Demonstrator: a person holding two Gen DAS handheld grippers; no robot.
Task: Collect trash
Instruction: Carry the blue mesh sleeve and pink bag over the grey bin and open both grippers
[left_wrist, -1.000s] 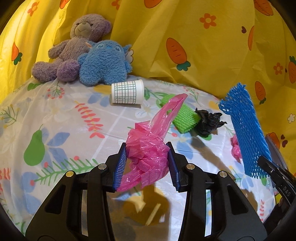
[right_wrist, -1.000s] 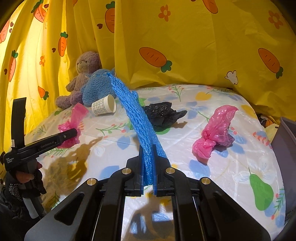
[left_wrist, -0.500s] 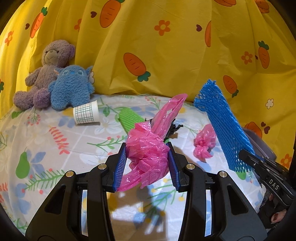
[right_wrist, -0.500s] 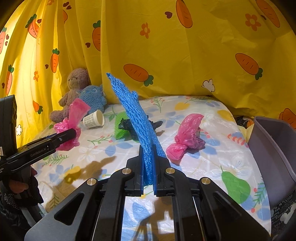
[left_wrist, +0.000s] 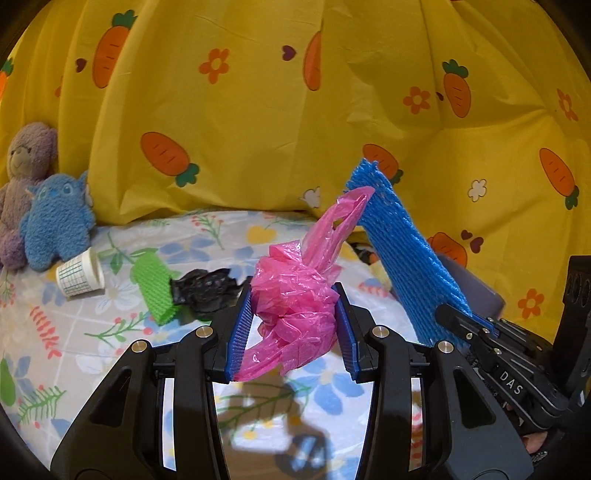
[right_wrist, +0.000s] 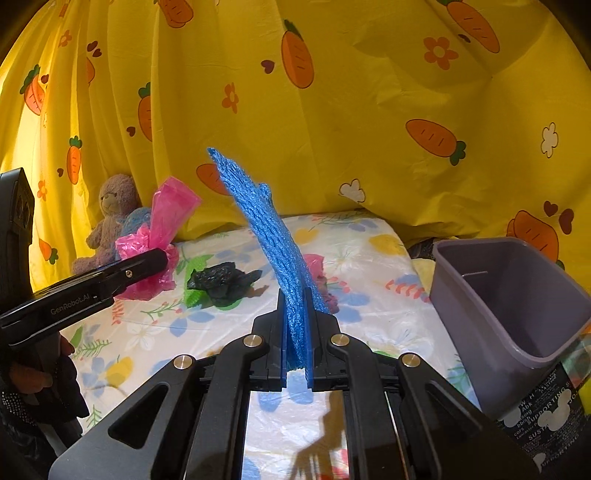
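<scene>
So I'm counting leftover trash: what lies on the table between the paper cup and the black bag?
A green foam net, lying flat between the cup and the black bag, its near end touching the bag. The left wrist view shows it.

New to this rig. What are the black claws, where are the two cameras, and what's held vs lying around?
No robot here: a person holds a two-finger gripper in each hand, with a fisheye camera on each looking along its fingers.

Left view: the left gripper is shut on a crumpled pink plastic bag.

Right view: the right gripper is shut on a blue foam net.

On the flowered tablecloth lie a paper cup, green foam net, black bag and another pink bag. Two plush toys sit at the back; a grey bin stands right.
</scene>
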